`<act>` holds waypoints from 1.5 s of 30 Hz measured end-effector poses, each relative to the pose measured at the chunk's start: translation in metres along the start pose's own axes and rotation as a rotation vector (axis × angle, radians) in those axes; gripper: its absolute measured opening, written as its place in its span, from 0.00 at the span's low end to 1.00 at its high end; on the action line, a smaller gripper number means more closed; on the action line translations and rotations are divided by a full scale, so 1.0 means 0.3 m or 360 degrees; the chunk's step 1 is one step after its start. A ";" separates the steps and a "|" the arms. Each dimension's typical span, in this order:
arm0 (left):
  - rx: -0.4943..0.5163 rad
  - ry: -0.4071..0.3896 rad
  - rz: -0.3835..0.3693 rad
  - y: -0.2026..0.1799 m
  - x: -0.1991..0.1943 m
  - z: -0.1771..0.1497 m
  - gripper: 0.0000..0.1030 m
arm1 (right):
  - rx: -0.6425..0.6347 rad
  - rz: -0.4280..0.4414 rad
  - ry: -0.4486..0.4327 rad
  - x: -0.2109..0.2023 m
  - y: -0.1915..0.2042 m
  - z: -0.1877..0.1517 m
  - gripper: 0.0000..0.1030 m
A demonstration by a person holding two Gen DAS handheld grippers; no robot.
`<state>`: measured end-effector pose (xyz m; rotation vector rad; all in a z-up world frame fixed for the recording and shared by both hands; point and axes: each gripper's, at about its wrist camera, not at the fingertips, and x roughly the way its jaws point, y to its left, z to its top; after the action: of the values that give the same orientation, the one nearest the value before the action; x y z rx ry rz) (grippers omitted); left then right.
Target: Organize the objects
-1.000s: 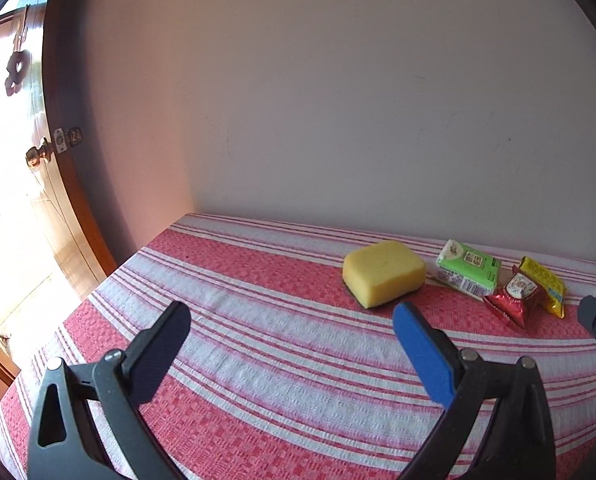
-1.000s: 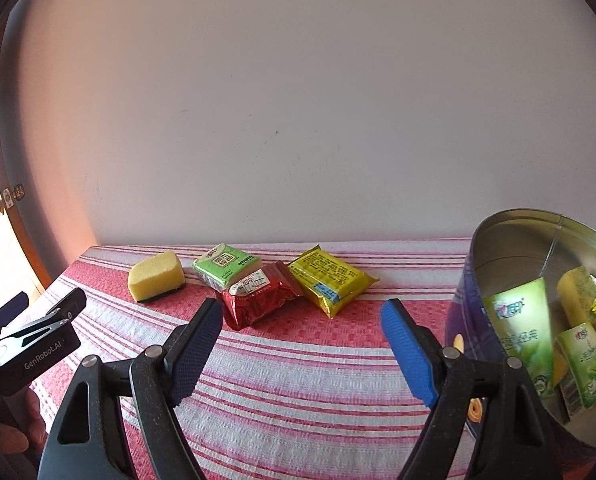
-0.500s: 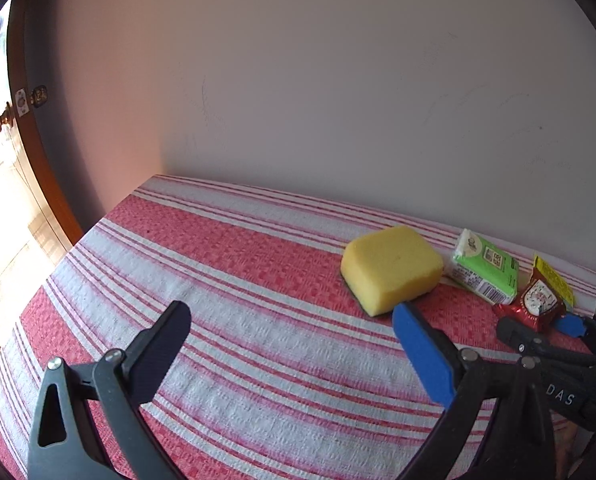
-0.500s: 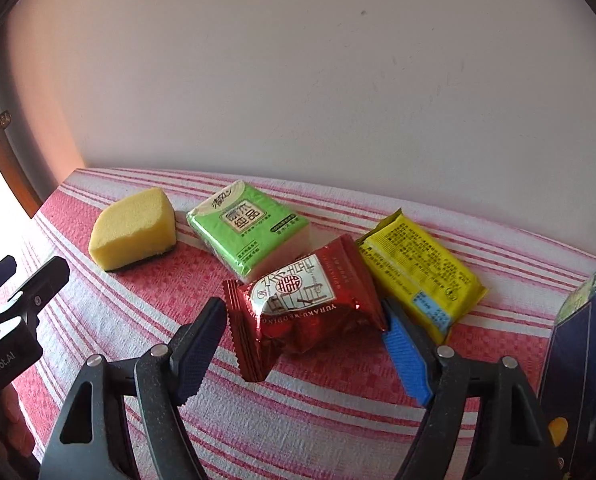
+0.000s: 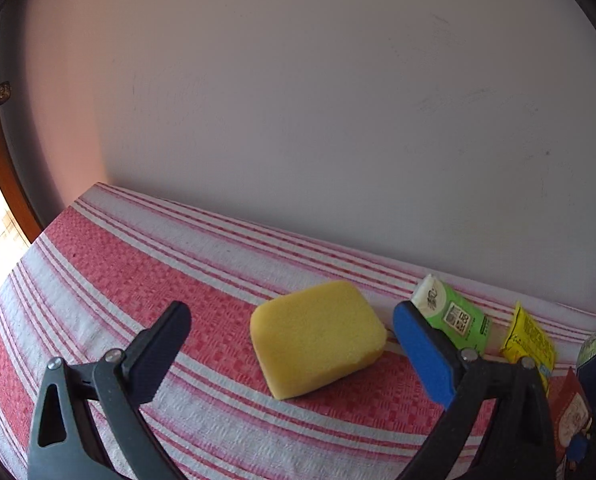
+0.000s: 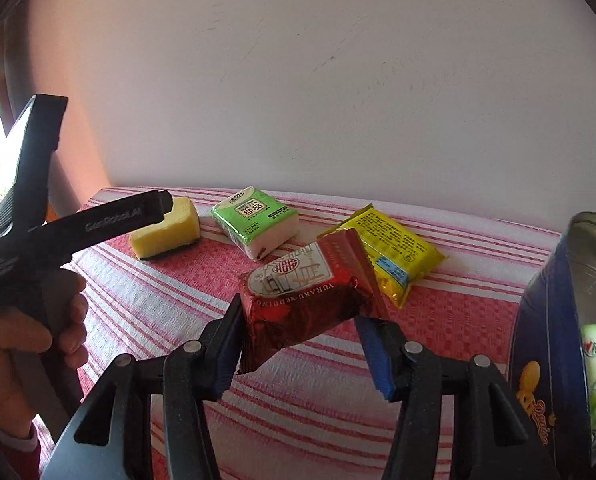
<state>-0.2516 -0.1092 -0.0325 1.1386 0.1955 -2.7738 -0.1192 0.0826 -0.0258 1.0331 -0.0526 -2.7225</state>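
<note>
A red snack packet (image 6: 302,284) sits tilted between the pads of my right gripper (image 6: 300,318). The jaws are closing and both pads press on its ends. Behind it on the red-and-white striped cloth (image 6: 458,304) lie a yellow packet (image 6: 398,248), a green tissue pack (image 6: 258,220) and a yellow sponge (image 6: 170,228). My left gripper (image 5: 290,316) is open, and the sponge (image 5: 318,336) lies on the cloth just ahead, between its fingers but untouched. The green pack (image 5: 454,316) and the yellow packet (image 5: 528,336) lie to the sponge's right.
A round blue tin (image 6: 546,340) holding several packets stands at the right. A hand (image 6: 18,344) grips the left tool's handle at the left. A plain wall runs along the back of the table, and a wooden door frame (image 5: 2,184) stands at the far left.
The right gripper has narrowed onto the red packet and tipped it up off the cloth. The left gripper has moved closer to the sponge, which now lies between its fingers.
</note>
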 end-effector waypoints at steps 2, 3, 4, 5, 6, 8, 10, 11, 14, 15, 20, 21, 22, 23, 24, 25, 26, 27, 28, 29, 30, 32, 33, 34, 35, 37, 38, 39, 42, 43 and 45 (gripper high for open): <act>0.0025 0.0065 0.0096 -0.022 0.051 0.008 0.99 | 0.0045 0.0002 -0.0051 -0.024 -0.012 -0.004 0.55; 0.0015 0.0120 0.0087 -0.023 0.076 0.011 0.99 | 0.0061 0.0000 -0.0076 -0.030 -0.016 -0.003 0.55; -0.0006 0.0158 0.0057 -0.020 0.094 0.011 0.99 | 0.0066 0.0004 -0.0089 -0.030 -0.017 0.001 0.55; -0.0021 0.0197 0.0042 -0.015 0.110 0.011 0.99 | 0.0068 0.0008 -0.0089 -0.037 -0.023 -0.005 0.55; -0.0040 0.0242 0.0031 -0.005 0.127 0.011 0.99 | 0.0065 0.0012 -0.0076 -0.035 -0.026 -0.005 0.55; -0.0049 0.0232 0.0028 0.003 0.122 0.011 0.97 | 0.0059 0.0018 -0.0055 -0.027 -0.023 -0.004 0.55; -0.0057 0.0212 0.0046 0.014 0.109 0.011 0.83 | 0.0059 0.0016 -0.0054 -0.028 -0.023 -0.006 0.55; -0.0049 0.0205 0.0047 0.020 0.102 0.010 0.78 | 0.0059 0.0017 -0.0053 -0.026 -0.022 -0.004 0.55; -0.0038 0.0193 -0.0013 0.048 0.083 0.005 0.71 | 0.0060 0.0012 -0.0053 -0.016 -0.041 -0.009 0.55; -0.0057 0.0184 -0.0045 0.063 0.074 0.003 0.69 | 0.0059 0.0007 -0.0057 -0.016 -0.040 -0.008 0.55; -0.0205 0.0077 -0.0063 0.138 -0.033 -0.052 0.68 | 0.0039 -0.0027 -0.0141 -0.056 -0.037 -0.008 0.55; -0.0212 0.0013 -0.0040 0.143 -0.074 -0.066 0.68 | 0.0032 -0.0026 -0.0166 -0.066 -0.036 -0.009 0.55; -0.0198 -0.0065 0.0003 0.141 -0.119 -0.079 0.68 | 0.0025 -0.0030 -0.0190 -0.067 -0.033 -0.006 0.55; -0.0166 -0.0141 0.0057 0.131 -0.163 -0.092 0.68 | 0.0021 -0.0035 -0.0215 -0.075 -0.032 -0.007 0.55; -0.0124 -0.0201 0.0098 0.118 -0.201 -0.105 0.68 | 0.0023 -0.0041 -0.0245 -0.086 -0.035 -0.009 0.55; -0.0086 -0.0246 0.0115 0.107 -0.232 -0.117 0.68 | 0.0026 -0.0045 -0.0279 -0.071 -0.030 -0.009 0.55; -0.0053 -0.0282 0.0120 0.093 -0.262 -0.132 0.68 | 0.0023 -0.0039 -0.0306 -0.070 -0.027 -0.012 0.55; -0.0020 -0.0308 0.0125 0.074 -0.286 -0.147 0.68 | 0.0016 -0.0039 -0.0324 -0.080 -0.030 -0.017 0.55; 0.0016 -0.0331 0.0135 0.053 -0.311 -0.167 0.68 | 0.0011 -0.0052 -0.0341 -0.090 -0.032 -0.029 0.55; 0.0052 -0.0349 0.0146 0.033 -0.329 -0.180 0.68 | 0.0011 -0.0063 -0.0360 -0.102 -0.036 -0.038 0.55; 0.0080 -0.0370 0.0151 0.023 -0.345 -0.191 0.68 | 0.0012 -0.0071 -0.0378 -0.118 -0.042 -0.048 0.55; 0.0122 -0.0413 0.0156 -0.033 -0.380 -0.232 0.68 | 0.0009 -0.0101 -0.0404 -0.145 -0.053 -0.067 0.55; 0.0142 -0.0429 0.0157 -0.048 -0.398 -0.249 0.68 | 0.0007 -0.0114 -0.0413 -0.157 -0.058 -0.076 0.55; 0.0160 -0.0442 0.0156 -0.041 -0.410 -0.255 0.68 | 0.0006 -0.0129 -0.0423 -0.168 -0.063 -0.084 0.55; 0.0177 -0.0455 0.0155 -0.055 -0.428 -0.271 0.68 | 0.0006 -0.0145 -0.0437 -0.179 -0.068 -0.091 0.55; 0.0206 -0.0475 0.0151 -0.078 -0.454 -0.296 0.68 | -0.0002 -0.0175 -0.0460 -0.199 -0.076 -0.105 0.55; 0.0217 -0.0484 0.0149 -0.088 -0.468 -0.308 0.68 | -0.0007 -0.0189 -0.0470 -0.208 -0.080 -0.111 0.55; 0.0226 -0.0492 0.0144 -0.097 -0.479 -0.319 0.68 | -0.0009 -0.0203 -0.0481 -0.216 -0.084 -0.118 0.55; 0.0255 -0.0519 0.0129 -0.153 -0.547 -0.368 0.69 | -0.0005 -0.0246 -0.0525 -0.246 -0.098 -0.138 0.55; 0.0261 -0.0531 0.0127 -0.167 -0.565 -0.377 0.69 | -0.0006 -0.0262 -0.0541 -0.255 -0.103 -0.144 0.55; 0.0269 -0.0542 0.0113 -0.173 -0.582 -0.390 0.69 | -0.0011 -0.0285 -0.0561 -0.267 -0.109 -0.153 0.55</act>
<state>-0.0573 -0.0248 0.0116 0.6680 -0.1151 -2.9055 -0.0376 0.1347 -0.0118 0.5682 -0.0097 -3.0334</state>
